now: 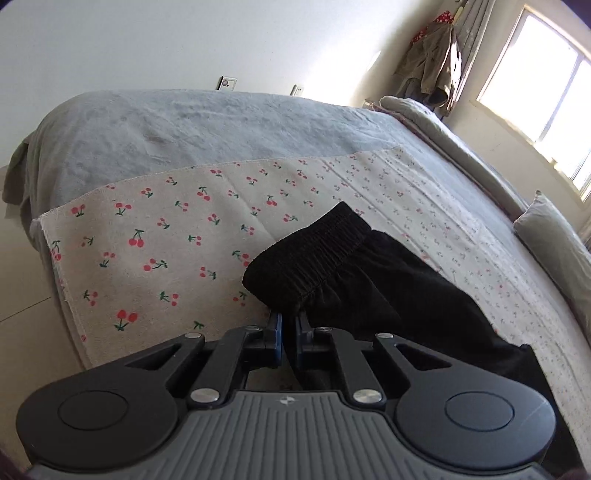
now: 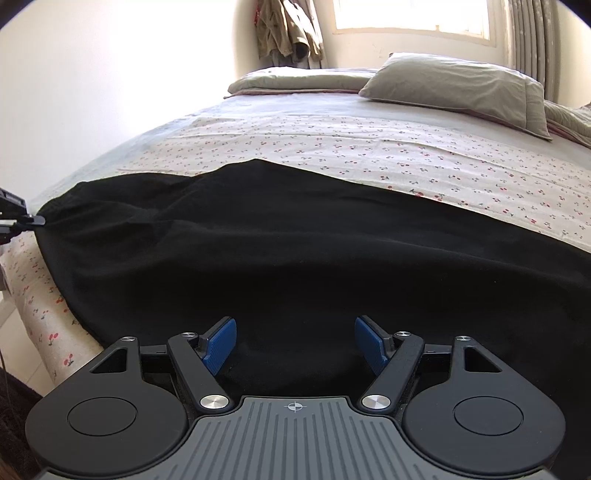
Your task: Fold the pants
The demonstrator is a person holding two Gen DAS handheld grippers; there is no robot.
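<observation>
Black pants (image 1: 369, 280) lie on a cherry-print cloth (image 1: 155, 236) spread over the bed. In the left wrist view my left gripper (image 1: 290, 325) is shut on the pants at the near end of the elastic waistband (image 1: 314, 247), which stands lifted off the cloth. In the right wrist view the pants (image 2: 295, 243) fill the foreground. My right gripper (image 2: 295, 339) is open just above the black fabric, blue pads (image 2: 221, 343) wide apart, holding nothing. The left gripper's tip (image 2: 22, 221) shows at the far left edge, pinching the fabric.
A grey blanket (image 1: 207, 125) covers the far bed. A grey pillow (image 2: 458, 88) and folded quilt (image 2: 295, 79) lie near the window (image 2: 410, 14). A jacket (image 1: 432, 62) hangs in the corner. The bed edge and floor (image 1: 22, 295) are at left.
</observation>
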